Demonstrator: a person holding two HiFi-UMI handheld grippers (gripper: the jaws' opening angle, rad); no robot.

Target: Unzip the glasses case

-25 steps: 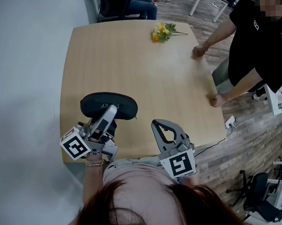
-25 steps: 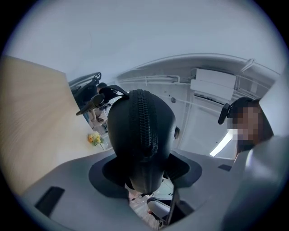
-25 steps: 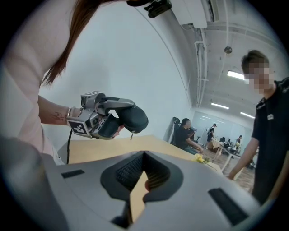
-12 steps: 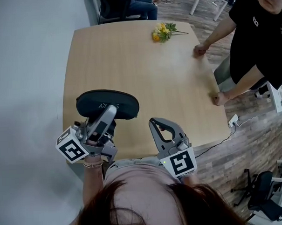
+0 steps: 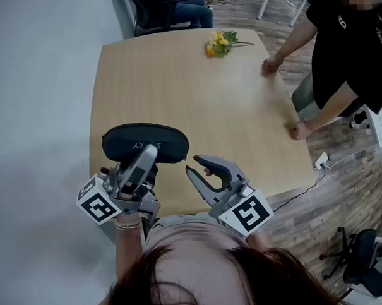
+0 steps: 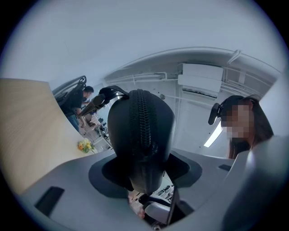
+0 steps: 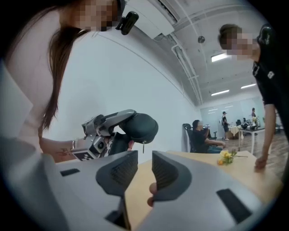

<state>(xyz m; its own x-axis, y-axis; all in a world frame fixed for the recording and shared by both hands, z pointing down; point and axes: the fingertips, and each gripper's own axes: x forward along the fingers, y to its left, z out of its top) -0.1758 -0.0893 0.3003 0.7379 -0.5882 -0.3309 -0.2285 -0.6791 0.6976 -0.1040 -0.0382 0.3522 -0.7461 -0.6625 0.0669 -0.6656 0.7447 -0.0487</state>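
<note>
The black glasses case (image 5: 168, 143) hangs above the near edge of the table (image 5: 194, 85), clamped end-on in my left claw (image 5: 149, 154). Its zipper (image 6: 143, 122) looks fully closed and the pull tab (image 7: 143, 147) dangles untouched, so I judge the unzipping not yet begun. My right claw (image 5: 193, 165) hovers just beside it, spread and empty.
</note>
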